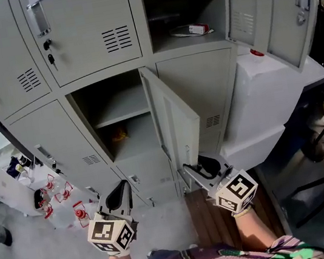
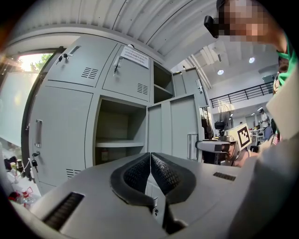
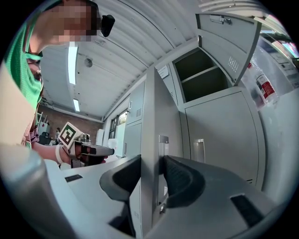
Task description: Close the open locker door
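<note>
Right hand-held gripper (image 3: 152, 170): clamped on the free edge of the door (image 3: 149, 116), one pad on each face, just under the pull (image 3: 162, 149).
Left hand-held gripper (image 2: 150, 161): closed and empty, out in front of the lockers at 9 o'clock from the right one.
Door: lower row, swung out edge-on toward the person and hinged at the right side of its compartment (image 1: 120, 117).
Handling: thin sheet metal, probably light and stiff. The paint looks smooth, so a pinch may slip. A hold near the free edge by the pull gives the most leverage.
Compartment: open at 11 o'clock, with one shelf and a small yellow thing (image 1: 120, 134) set well back. Nothing sticks out past the frame.
In the way: the left hand-held gripper (image 1: 121, 197) may sit near the door's sweep.
Around: an upper locker (image 1: 190, 4) open at 12 o'clock, a white unit (image 1: 267, 96) at 2 o'clock, and bottles (image 1: 56, 193) on the floor at 9 o'clock.
</note>
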Available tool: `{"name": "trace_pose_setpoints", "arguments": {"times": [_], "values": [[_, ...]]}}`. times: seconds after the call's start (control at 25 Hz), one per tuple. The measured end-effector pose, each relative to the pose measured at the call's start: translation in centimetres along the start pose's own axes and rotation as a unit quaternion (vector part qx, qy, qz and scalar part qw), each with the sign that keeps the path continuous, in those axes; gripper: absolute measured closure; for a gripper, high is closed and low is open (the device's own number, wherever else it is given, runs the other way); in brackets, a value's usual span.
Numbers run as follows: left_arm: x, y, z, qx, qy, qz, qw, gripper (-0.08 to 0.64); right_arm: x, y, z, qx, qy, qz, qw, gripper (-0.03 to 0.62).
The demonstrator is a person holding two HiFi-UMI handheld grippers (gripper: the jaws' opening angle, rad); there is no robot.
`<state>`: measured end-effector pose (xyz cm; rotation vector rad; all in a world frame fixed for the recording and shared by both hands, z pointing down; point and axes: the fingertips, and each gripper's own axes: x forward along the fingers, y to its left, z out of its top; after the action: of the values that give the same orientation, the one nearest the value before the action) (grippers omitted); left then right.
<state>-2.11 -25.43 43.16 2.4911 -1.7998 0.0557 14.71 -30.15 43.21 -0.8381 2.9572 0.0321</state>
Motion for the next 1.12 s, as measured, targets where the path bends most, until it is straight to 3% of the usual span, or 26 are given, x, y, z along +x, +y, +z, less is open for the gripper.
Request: {"name": "trace_pose_setpoints", "arguments": {"times": [0.6,1.12], "values": [[-1.9,5.3,0.5,-0.017,-0.005,-0.006,0.9998,0.537,3.9,4.8,-0.3,-0.003,0.014,0.044,0.999,0.440],[-5.1,12.4,1.7,-0.012,-0.010,-0.001,0.9999,0.537,10.1,9.2,-0.5,0.006,0.020,0.023,1.000,0.451]]}}
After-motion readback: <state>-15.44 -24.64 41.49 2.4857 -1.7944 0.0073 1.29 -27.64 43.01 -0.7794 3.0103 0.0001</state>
